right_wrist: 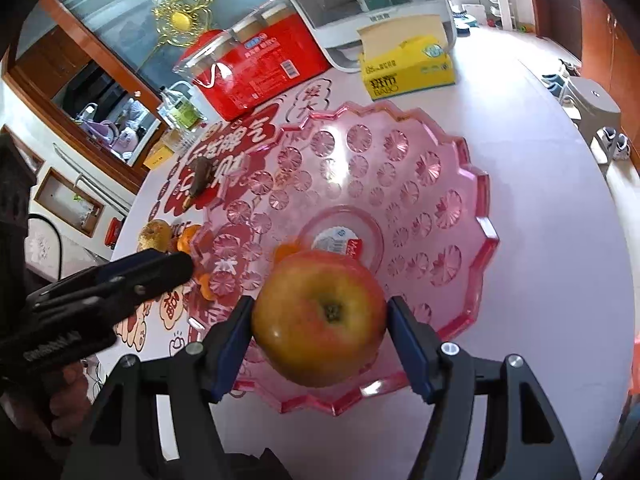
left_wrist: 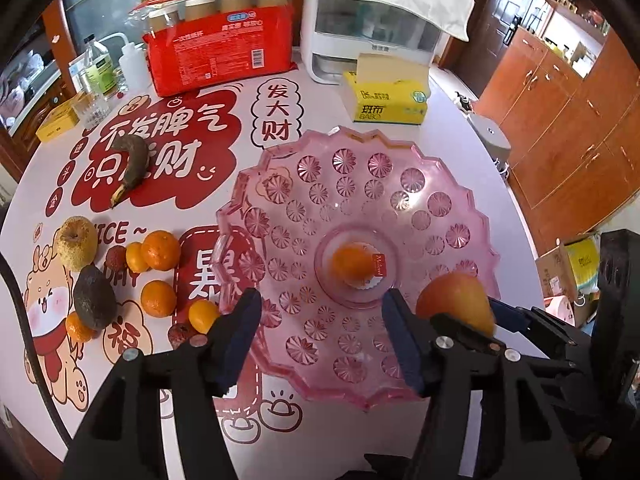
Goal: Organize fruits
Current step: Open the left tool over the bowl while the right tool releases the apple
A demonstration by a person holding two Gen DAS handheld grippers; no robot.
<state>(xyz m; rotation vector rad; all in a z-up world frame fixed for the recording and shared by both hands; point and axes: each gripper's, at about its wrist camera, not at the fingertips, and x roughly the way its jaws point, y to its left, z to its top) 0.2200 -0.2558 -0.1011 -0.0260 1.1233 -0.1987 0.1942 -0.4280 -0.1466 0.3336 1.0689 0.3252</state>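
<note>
A pink glass fruit bowl [left_wrist: 452, 200] [right_wrist: 460, 184] stands on the table with one small orange [left_wrist: 351, 261] [right_wrist: 286, 251] at its centre. My right gripper [right_wrist: 320, 322] is shut on a red-yellow apple [right_wrist: 320, 318] and holds it over the bowl's near rim; the apple also shows in the left wrist view [left_wrist: 456, 300]. My left gripper [left_wrist: 322, 320] is open and empty over the bowl's near left edge. Left of the bowl lie several oranges [left_wrist: 161, 250], a yellowish apple [left_wrist: 76, 242], an avocado [left_wrist: 94, 298] and a dark banana [left_wrist: 132, 162].
A red package [left_wrist: 220, 52], a yellow tissue box [left_wrist: 386, 98], a white appliance [left_wrist: 360, 28] and bottles [left_wrist: 96, 68] stand at the back of the table. A small lychee [left_wrist: 117, 258] lies among the oranges. Wooden cabinets [left_wrist: 560, 120] are to the right.
</note>
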